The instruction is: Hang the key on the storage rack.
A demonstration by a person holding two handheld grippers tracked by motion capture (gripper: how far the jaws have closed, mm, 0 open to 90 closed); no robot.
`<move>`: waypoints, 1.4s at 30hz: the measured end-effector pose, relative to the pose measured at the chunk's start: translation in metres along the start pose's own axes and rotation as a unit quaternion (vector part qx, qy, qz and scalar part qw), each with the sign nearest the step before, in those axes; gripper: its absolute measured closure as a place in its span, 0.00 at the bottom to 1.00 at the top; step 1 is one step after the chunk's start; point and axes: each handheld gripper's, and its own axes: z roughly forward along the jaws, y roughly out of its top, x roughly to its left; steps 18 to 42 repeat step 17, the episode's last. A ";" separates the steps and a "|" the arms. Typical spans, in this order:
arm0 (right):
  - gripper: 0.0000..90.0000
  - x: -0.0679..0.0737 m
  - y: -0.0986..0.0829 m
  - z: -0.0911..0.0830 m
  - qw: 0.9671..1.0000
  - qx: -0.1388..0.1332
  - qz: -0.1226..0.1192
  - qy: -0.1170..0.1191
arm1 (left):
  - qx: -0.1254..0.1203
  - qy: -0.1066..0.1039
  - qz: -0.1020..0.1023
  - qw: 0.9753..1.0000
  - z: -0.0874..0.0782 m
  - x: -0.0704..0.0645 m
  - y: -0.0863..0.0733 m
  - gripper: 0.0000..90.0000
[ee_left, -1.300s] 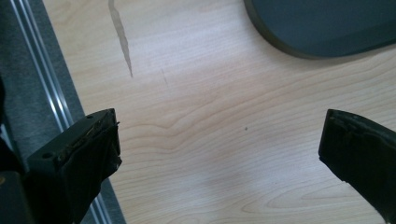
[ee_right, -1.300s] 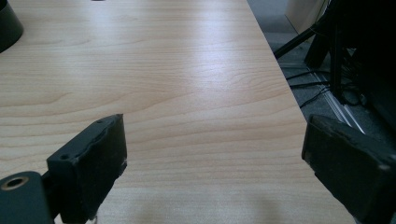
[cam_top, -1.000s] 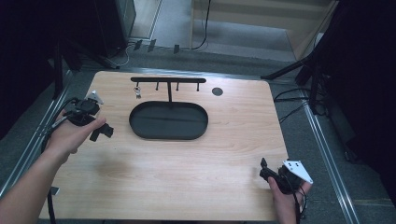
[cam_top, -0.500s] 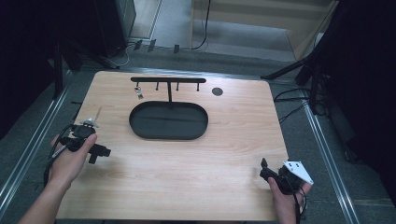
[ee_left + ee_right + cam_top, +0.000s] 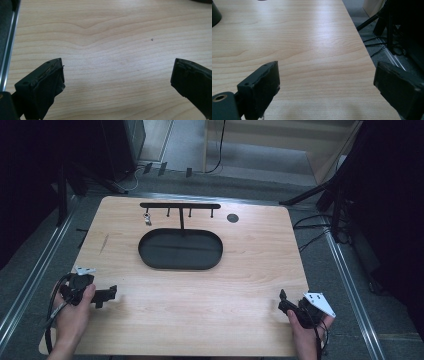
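My left gripper [image 5: 109, 294] is held low at the table's near left corner, jaws pointing right. In the left gripper view my left gripper [image 5: 117, 77] stands open over bare wood, nothing between its jaws. A hand holds my right gripper [image 5: 283, 302] at the near right corner, and in the right gripper view my right gripper [image 5: 327, 82] is open and empty above the wood beside the table's right edge. A black oval tray [image 5: 150, 254] lies mid-table. Behind it rises a black rack [image 5: 180, 206] with several hooks. A small metal piece [image 5: 147, 218] hangs from its leftmost hook.
The wooden table [image 5: 200, 310] has a small black round mark [image 5: 232, 218] at the back right. Metal rails [image 5: 30, 280] run along both sides of the table. Cables and dark stands [image 5: 330, 200] sit on the floor to the right.
My left gripper has moved from the table's left edge toward the near left corner, staying open. The right gripper has not moved.
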 end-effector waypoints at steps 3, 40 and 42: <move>0.07 0.001 0.000 0.000 1.000 -0.001 -0.001 -0.001 | -0.074 0.005 -0.016 0.997 0.000 0.009 -0.026 0.00; 0.07 0.002 0.000 0.000 1.000 0.000 -0.011 0.000 | -0.206 -0.016 -0.051 0.977 -0.015 0.015 -0.050 0.00; 0.07 0.002 0.000 0.000 1.000 0.000 -0.011 0.000 | -0.206 -0.016 -0.051 0.977 -0.015 0.015 -0.050 0.00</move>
